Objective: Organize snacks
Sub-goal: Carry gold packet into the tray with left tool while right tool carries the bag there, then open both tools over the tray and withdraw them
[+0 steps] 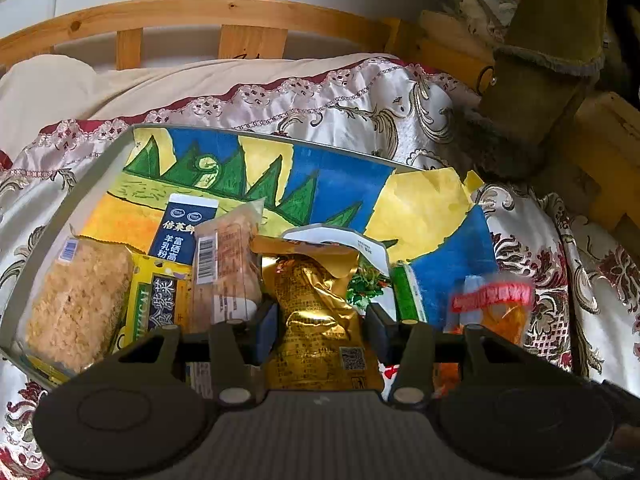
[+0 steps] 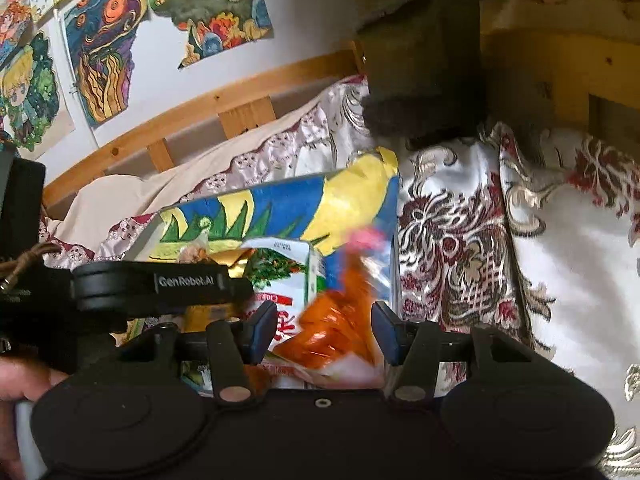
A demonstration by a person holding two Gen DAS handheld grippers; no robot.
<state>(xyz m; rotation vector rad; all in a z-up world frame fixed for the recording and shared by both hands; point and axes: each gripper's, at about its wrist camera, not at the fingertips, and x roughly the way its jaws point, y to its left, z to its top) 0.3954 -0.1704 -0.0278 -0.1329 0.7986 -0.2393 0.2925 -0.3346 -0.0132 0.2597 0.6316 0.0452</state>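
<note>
Gold packet lies lengthwise between the left tool's parted jaws; right tool straddles, ungripped, the blurred orange packet at the tray's right edge.

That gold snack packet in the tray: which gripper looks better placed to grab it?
Left, probably. The gold packet already lies between the left gripper's open jaws, while the right gripper straddles an orange packet instead.
</note>
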